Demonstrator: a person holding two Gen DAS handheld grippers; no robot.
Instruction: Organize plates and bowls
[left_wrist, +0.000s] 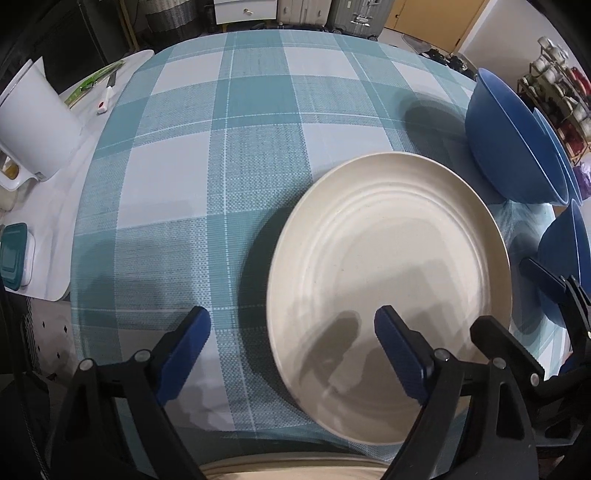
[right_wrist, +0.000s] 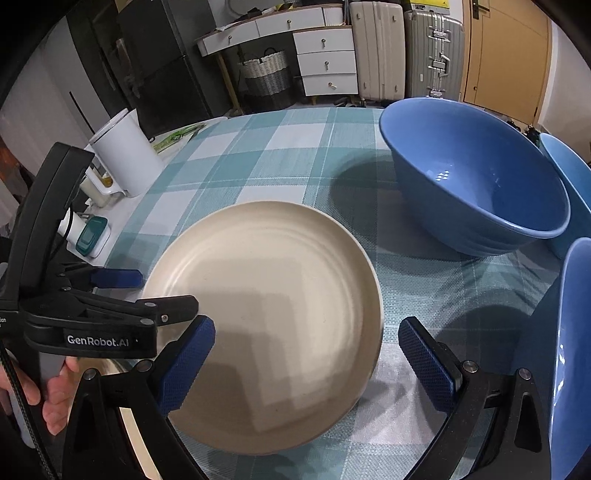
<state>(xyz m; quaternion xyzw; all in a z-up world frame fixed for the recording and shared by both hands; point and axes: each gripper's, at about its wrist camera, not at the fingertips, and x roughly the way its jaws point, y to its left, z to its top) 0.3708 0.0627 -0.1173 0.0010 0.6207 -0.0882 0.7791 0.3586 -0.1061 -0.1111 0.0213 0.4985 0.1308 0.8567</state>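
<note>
"GenRobot.AI" on left gripper (right_wrist: 168, 295) body; smaller print beside it unreadable.

Cream plate (right_wrist: 266, 310): matt, ceramic-looking, faint concentric ridges. Blue bowl (right_wrist: 476, 177): glossy glaze, highlights seen inside. Checked tablecloth (left_wrist: 229, 155): coarse woven cloth, matt. Gripper pads (right_wrist: 188, 365): blue, knurled rubbery texture, on black matt plastic arms with metal pins. White jug (left_wrist: 37, 125): smooth plastic, slight sheen.
</note>
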